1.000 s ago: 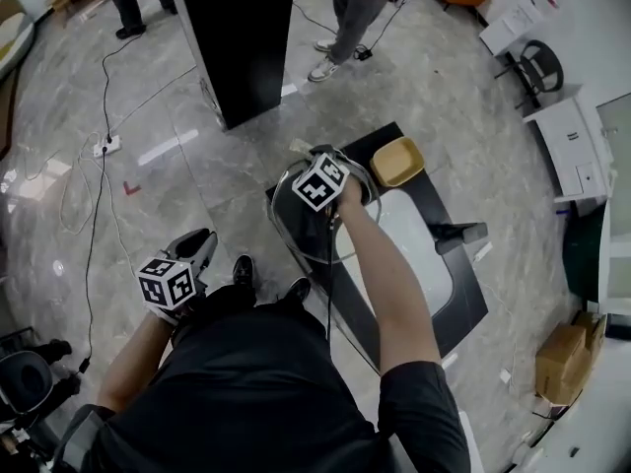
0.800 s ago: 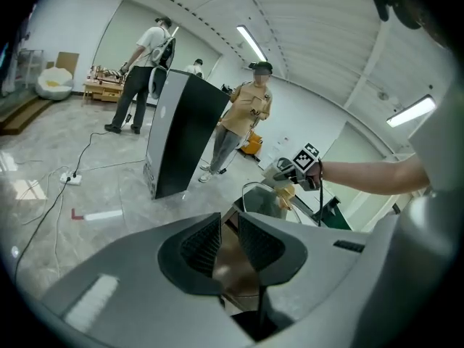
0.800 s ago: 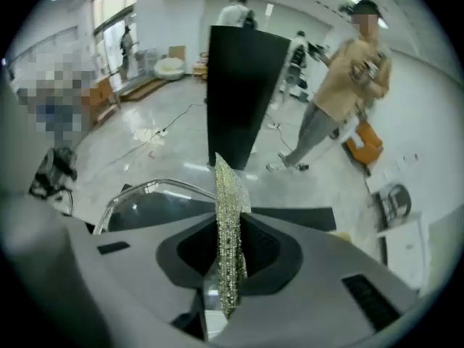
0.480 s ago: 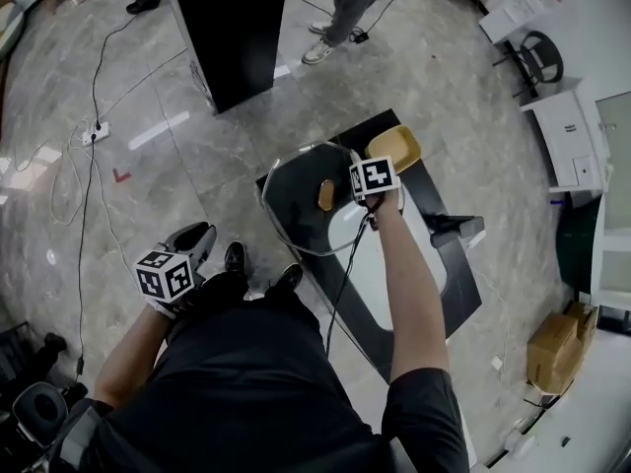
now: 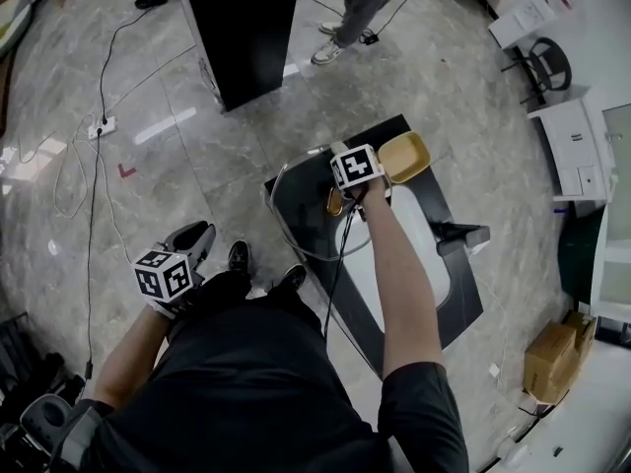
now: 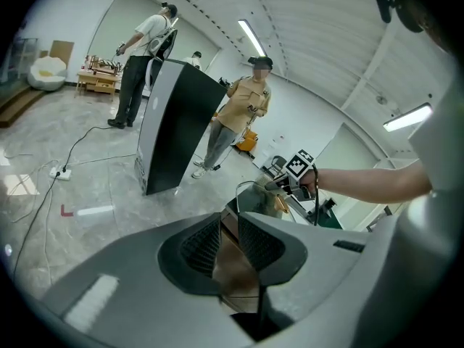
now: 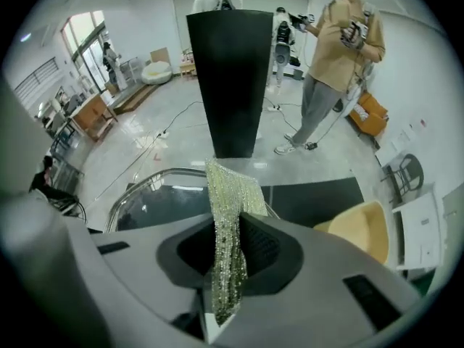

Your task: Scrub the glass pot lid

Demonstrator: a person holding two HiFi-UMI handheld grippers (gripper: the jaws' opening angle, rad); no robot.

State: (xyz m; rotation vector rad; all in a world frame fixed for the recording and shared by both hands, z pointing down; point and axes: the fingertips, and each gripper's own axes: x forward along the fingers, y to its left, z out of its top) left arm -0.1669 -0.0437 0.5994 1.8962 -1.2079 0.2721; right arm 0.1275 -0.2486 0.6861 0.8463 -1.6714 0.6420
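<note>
The glass pot lid (image 5: 296, 220) with a steel rim and a brown knob (image 5: 334, 203) rests on the near-left end of a black counter (image 5: 458, 304). My right gripper (image 5: 347, 190) is over the lid, next to the knob, shut on a glittery silver scrub cloth (image 7: 229, 194). In the right gripper view the cloth hangs past the jaws of the right gripper (image 7: 230, 234) over the lid (image 7: 156, 198). My left gripper (image 5: 195, 236) hangs low by my hip, far from the lid. Its jaws (image 6: 228, 227) stand almost together and nothing is held.
A yellow bowl (image 5: 405, 156) sits on the counter just beyond the lid. A white sink (image 5: 409, 254) and a dark faucet (image 5: 459, 233) are set in the counter. A black pillar (image 5: 242, 28) and a standing person (image 7: 337, 56) are beyond. Cables (image 5: 94, 166) lie on the floor.
My right gripper swept right across the lid with the cloth, then came back slightly left toward the knob. The left gripper has stayed by my hip.
</note>
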